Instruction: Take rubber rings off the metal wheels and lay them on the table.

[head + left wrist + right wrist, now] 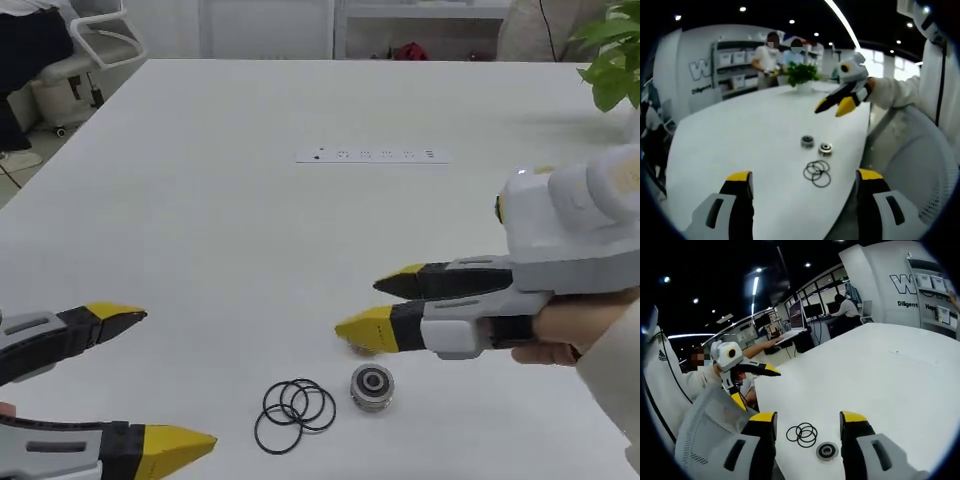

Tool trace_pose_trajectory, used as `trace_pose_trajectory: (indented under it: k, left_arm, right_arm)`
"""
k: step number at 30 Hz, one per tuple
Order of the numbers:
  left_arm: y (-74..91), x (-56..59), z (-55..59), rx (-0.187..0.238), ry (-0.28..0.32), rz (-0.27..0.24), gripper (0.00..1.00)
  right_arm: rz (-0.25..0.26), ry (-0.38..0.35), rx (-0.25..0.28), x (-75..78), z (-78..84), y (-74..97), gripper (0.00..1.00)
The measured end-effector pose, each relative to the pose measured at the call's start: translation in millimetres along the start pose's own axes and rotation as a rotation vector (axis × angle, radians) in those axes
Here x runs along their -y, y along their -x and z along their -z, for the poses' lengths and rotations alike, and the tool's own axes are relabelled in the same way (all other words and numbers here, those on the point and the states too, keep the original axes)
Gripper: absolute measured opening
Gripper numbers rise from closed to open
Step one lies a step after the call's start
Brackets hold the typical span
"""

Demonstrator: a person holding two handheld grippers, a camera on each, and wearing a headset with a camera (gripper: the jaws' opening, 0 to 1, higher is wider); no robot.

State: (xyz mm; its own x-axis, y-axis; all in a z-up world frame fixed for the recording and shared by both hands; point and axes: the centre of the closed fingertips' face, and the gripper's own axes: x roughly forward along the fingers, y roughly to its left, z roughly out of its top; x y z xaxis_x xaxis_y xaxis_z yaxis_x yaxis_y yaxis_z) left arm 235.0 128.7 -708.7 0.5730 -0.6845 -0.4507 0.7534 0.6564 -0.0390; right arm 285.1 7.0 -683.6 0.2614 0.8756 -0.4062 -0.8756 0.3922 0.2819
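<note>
Head view: my left gripper (180, 378) sits nearest, at the lower left, its jaws spread wide with nothing between them. Ahead of its tips, a cluster of black rubber rings (295, 408) lies flat on the white table (250, 230), the loops overlapping one another. To the right of the rings and apart from them, one metal wheel (372, 387) rests on the table. My right gripper (357, 305) hovers above and slightly beyond that wheel, jaws parted and gripping nothing. A second metal wheel (358, 348) is partly hidden under its lower jaw. Left gripper view shows both wheels close together, past the rings. Right gripper view places the first wheel on the table between its own open jaws, with the rings to the left. I cannot tell whether either wheel carries a ring. Farther up the table lies a flush socket panel (370, 155), and a green plant (610, 60) stands at the far right edge.
</note>
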Motion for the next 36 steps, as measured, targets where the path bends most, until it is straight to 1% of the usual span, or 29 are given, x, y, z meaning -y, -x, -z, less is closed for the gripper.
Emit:
trace_pose_trajectory:
  k: [3, 6, 8, 10, 13, 17, 22, 25, 30, 32, 34, 36]
  left_arm:
    - [0.1, 1.2, -1.9, 0.005, 0.000, 0.000, 0.86]
    - [0.3, 3.1, -3.8, 0.006, -0.005, 0.001, 0.87]
    - [0.8, 4.2, -5.7, 0.011, -0.007, 0.003, 0.88]
    - [1.2, 5.1, -6.9, 0.014, -0.006, 0.004, 0.89]
    - [2.3, 5.8, -7.5, 0.016, 0.000, 0.003, 0.90]
    - [5.1, 7.4, -7.1, 0.020, 0.020, 0.001, 0.95]
    - [7.1, 7.5, -6.5, 0.031, 0.039, -0.006, 0.98]
    - [7.1, 9.1, -5.0, 0.033, 0.053, -0.004, 1.00]
    - [7.3, 9.8, -1.9, 0.030, 0.064, -0.006, 1.00]
    - [7.4, 9.4, -1.3, 0.029, 0.065, -0.008, 1.00]
    - [7.6, 8.3, -0.3, 0.027, 0.071, -0.011, 1.00]
    - [7.9, 7.3, 0.7, 0.024, 0.073, -0.013, 1.00]
  right_arm:
    - [0.008, 0.027, 0.027, -4.9, -11.5, 9.0, 0.52]
    - [0.003, 0.041, 0.038, -9.4, -18.2, 15.9, 0.54]
    - [-0.009, 0.054, 0.033, -13.6, -19.6, 20.2, 0.55]
    - [-0.019, 0.072, 0.022, -18.1, -19.5, 24.7, 0.59]
    - [-0.015, 0.118, 0.013, -21.6, -20.0, 32.3, 0.64]
    - [-0.013, 0.149, 0.011, -22.9, -19.7, 44.5, 0.69]
    - [0.004, 0.147, 0.026, -13.8, -14.0, 57.9, 0.74]
    - [0.031, 0.139, 0.026, -4.7, -4.5, 69.7, 0.77]
    - [0.076, 0.087, 0.045, 9.1, 8.6, 89.1, 0.81]
    - [0.092, 0.071, 0.050, 13.9, 13.0, 94.4, 0.82]
    - [0.117, 0.041, 0.047, 21.4, 22.6, 101.2, 0.84]
    - [0.130, 0.016, 0.032, 25.0, 33.1, 105.3, 0.87]
